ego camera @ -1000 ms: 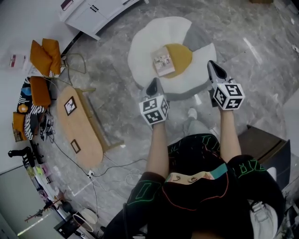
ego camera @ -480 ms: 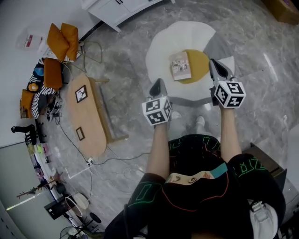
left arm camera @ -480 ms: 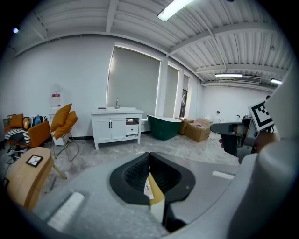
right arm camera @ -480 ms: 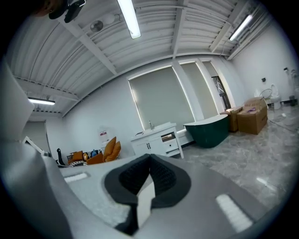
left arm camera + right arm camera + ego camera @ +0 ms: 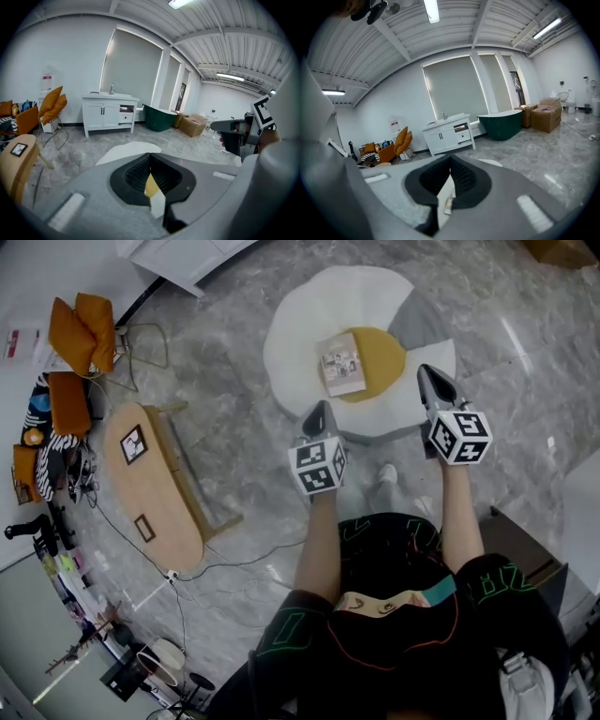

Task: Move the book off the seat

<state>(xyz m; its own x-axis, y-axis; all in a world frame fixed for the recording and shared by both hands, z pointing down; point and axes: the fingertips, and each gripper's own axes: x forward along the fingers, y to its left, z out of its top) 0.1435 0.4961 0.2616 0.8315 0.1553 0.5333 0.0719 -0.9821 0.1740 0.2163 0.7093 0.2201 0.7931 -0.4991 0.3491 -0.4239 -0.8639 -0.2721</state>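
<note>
A small book (image 5: 340, 364) lies flat on the yellow centre of an egg-shaped white seat (image 5: 309, 334) on the floor. My left gripper (image 5: 319, 412) hangs shut just short of the seat's near edge, below and left of the book. My right gripper (image 5: 429, 373) is shut too, over the seat's right edge, to the right of the book. Neither holds anything. In the left gripper view the white seat (image 5: 126, 151) shows past the closed jaws. A sliver of the book (image 5: 449, 204) peeks through the closed jaws in the right gripper view.
A wooden oval table (image 5: 150, 486) stands left with cables (image 5: 234, 563) trailing on the marble floor. Orange chairs (image 5: 82, 332) and a white cabinet (image 5: 178, 261) stand at the back left. A green bathtub (image 5: 504, 123) and cardboard boxes (image 5: 544, 114) sit beyond. A dark box (image 5: 525, 549) is at the right.
Both grippers have moved forward toward the seat, still shut. The head view has swung, so the seat and book sit at a slightly different spot in the picture.
</note>
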